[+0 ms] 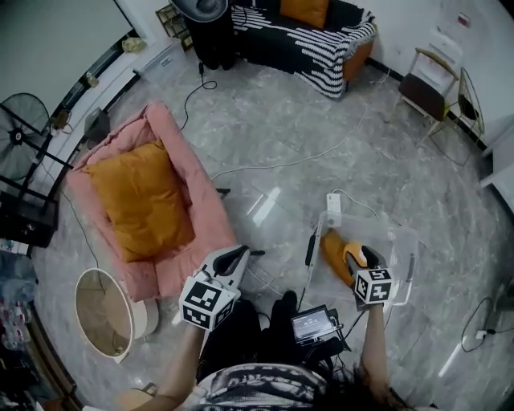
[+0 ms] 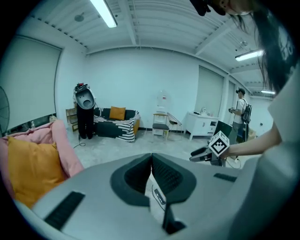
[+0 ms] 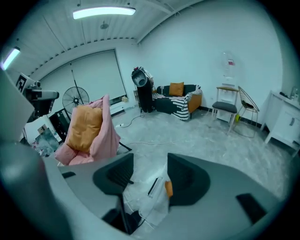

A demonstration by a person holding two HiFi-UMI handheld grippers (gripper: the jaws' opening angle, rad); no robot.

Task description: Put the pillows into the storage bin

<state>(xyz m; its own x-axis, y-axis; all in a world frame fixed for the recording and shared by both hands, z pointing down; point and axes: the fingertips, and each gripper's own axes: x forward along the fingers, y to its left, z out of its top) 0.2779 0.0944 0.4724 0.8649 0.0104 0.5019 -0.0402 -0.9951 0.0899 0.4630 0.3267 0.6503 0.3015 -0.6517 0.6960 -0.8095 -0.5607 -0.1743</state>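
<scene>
A large orange pillow [image 1: 140, 197] lies on a pink mattress [image 1: 201, 205] at the left, also visible as the orange pillow [image 2: 28, 168] in the left gripper view. A clear storage bin [image 1: 405, 241] stands on the floor at the right with a second orange pillow [image 1: 333, 249] inside. My right gripper [image 1: 359, 254] hovers over that bin, jaws open and empty; between them in the right gripper view [image 3: 150, 164] the bin [image 3: 157, 201] and a bit of orange pillow [image 3: 168, 188] show. My left gripper [image 1: 238, 255] [image 2: 151, 157] sits between mattress and bin, tips together, holding nothing.
A white power strip [image 1: 333, 209] and cables lie on the floor by the bin. A round white-rimmed basket [image 1: 100, 313] sits at the lower left, a fan [image 1: 20, 120] beyond it. A striped sofa [image 1: 321, 44] with another orange cushion [image 1: 305, 10] and a chair [image 1: 430, 80] stand far off.
</scene>
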